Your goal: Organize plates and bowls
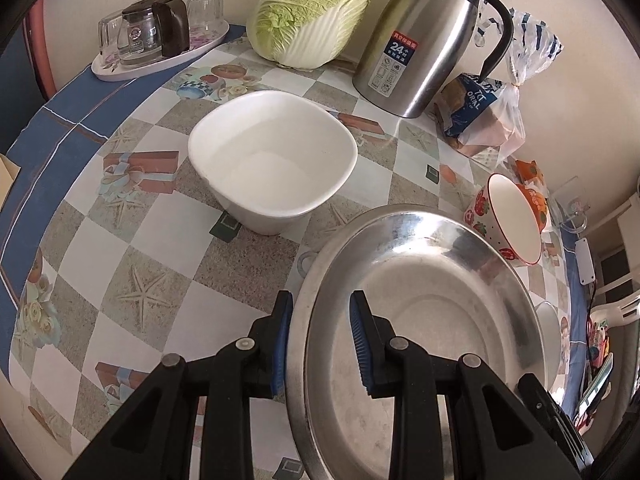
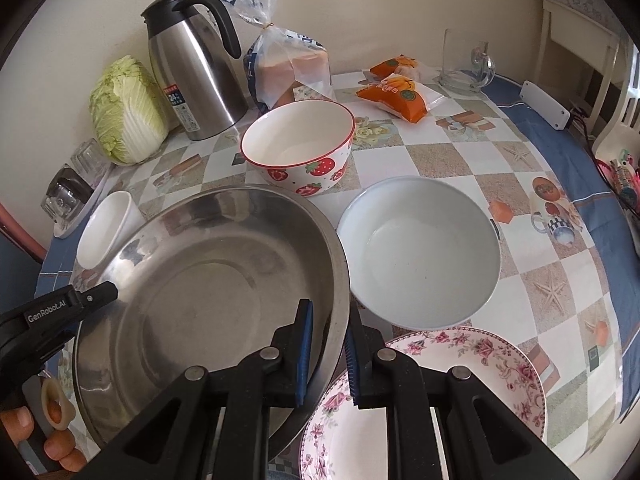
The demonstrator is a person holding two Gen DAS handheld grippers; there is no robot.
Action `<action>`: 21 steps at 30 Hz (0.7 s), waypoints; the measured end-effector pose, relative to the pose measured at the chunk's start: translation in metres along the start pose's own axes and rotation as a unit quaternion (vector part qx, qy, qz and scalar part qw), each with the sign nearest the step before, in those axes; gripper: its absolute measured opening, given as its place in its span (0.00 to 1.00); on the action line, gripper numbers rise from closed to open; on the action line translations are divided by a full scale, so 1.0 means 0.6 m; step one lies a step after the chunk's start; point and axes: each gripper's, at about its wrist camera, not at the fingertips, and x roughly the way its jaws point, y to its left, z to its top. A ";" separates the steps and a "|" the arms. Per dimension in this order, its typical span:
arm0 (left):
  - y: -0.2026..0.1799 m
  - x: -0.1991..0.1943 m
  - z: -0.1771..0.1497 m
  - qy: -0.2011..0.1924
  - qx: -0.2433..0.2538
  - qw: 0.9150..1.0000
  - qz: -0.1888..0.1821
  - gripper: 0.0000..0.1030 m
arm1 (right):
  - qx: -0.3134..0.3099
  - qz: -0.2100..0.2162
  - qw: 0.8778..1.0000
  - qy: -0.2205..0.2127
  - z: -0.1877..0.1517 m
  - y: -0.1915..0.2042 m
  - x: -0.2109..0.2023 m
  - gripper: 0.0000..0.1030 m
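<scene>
Steel bowl (image 1: 420, 320): big, shallow, mid-bench; both grippers hold its rim, one each side.
L gripper (image 1: 320, 340): pinching the bowl's rim, one pad outside, one inside the wall.
R gripper (image 2: 328, 352): pinching the opposite rim the same way; jaws nearly together w/ only the thin wall between.
Square bowl (image 1: 272, 160): white, empty, upright on bench (image 1: 160, 240); near the steel bowl, apart from it. L view shows it whole; R view only a sliver past the steel rim.
Strawberry bowl (image 2: 298, 148): red rim, upright, empty, just behind the steel bowl. R view shows it whole; L view only partly, at the steel bowl's far edge.
Round white bowl (image 2: 420, 252): empty, just beside the steel bowl. Clear only in R view.
Floral plate (image 2: 460, 380): pink flowers, at near edge under the R gripper; steel rim overlaps its left part. Contact: can't tell. R view only.
Flask (image 1: 424, 40): steel w/ black handle, by the wall; both views.
Cabbage (image 1: 316, 12): beside flask; both views.
Bread bag (image 2: 288, 68): other side of flask.
Glass tray (image 1: 160, 36): upturned glasses + small jug, far corner; clear in L view, mostly cut off in R.
Orange packets (image 2: 396, 92) & glass mug (image 2: 464, 64): back of bench, clear in R view only.
Hand (image 2: 44, 436): fingers on L gripper's handle, R view only.
</scene>
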 end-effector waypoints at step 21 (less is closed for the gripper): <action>-0.005 0.033 -0.019 0.039 0.014 0.999 0.019 0.29 | 0.007 -0.001 1.000 0.004 -0.014 -0.017 0.028 0.16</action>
